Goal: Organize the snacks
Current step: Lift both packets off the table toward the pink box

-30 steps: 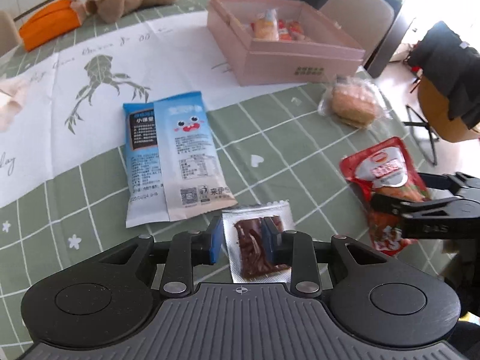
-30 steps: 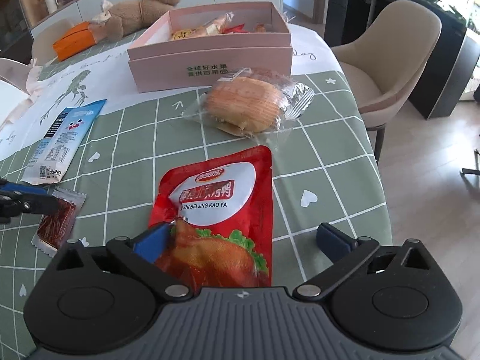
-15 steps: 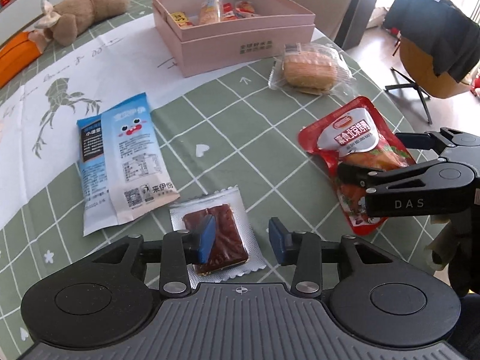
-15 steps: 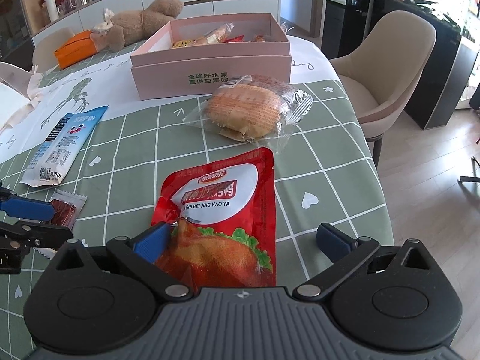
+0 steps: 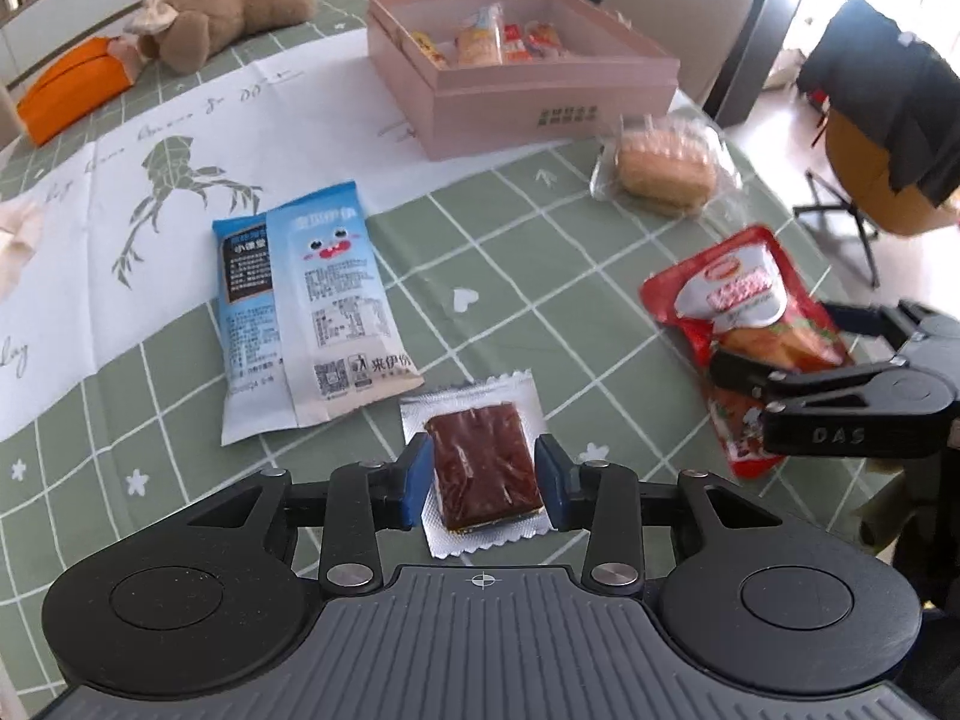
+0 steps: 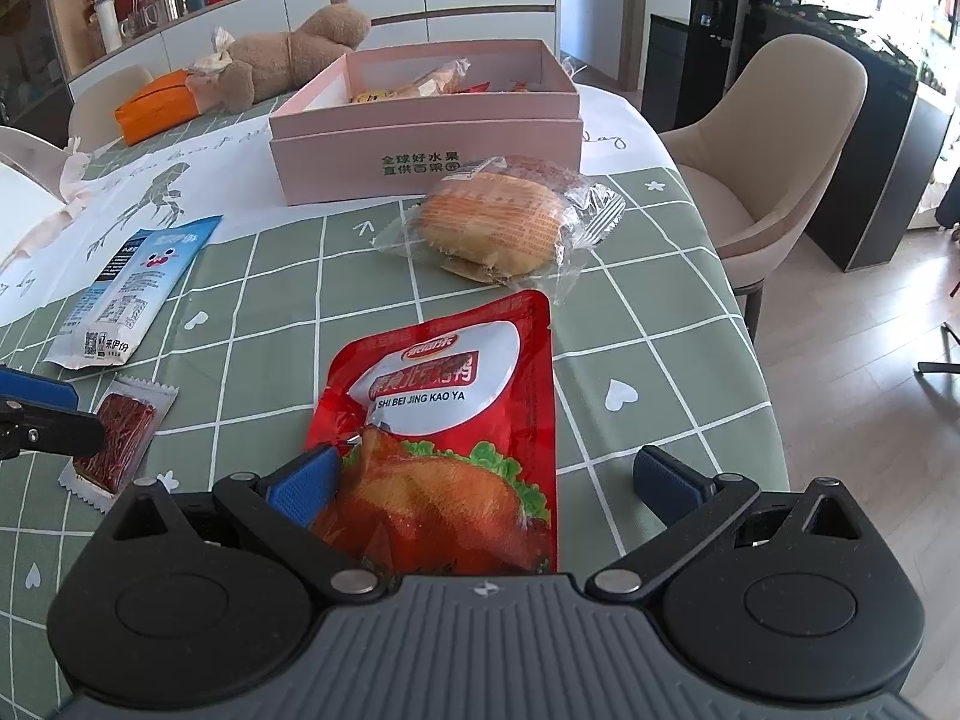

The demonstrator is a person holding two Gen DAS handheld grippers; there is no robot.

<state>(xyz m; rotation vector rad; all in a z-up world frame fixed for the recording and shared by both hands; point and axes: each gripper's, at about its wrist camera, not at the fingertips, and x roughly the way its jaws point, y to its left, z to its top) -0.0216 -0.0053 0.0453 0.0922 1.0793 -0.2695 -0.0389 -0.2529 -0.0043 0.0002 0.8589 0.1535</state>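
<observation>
Four loose snack packets lie on the green checked tablecloth (image 5: 540, 252) in front of an open pink cardboard box (image 5: 540, 84). Inside that box sit several small wrapped snacks (image 5: 486, 42) – yellow, orange and red wrappers clustered toward its far half.

Nearest the box is a clear-wrapped round bun (image 6: 498, 222). A blue-and-white flat pouch (image 5: 318, 306) lies to the left, partly on a white printed runner (image 5: 108, 198).

Between the blue pads of the left gripper (image 5: 483, 483) lies a small clear sachet holding a dark red-brown slab (image 5: 480, 462); its jaws are closing and stand narrow, each pad just beside the slab's edge, though contact cannot be told for sure.

Spread wide, the right gripper (image 6: 480, 480) has its jaws around the lower end of a red roast-chicken pouch (image 6: 456, 420) – its left pad is at the pouch's edge, the right pad well clear.
</observation>
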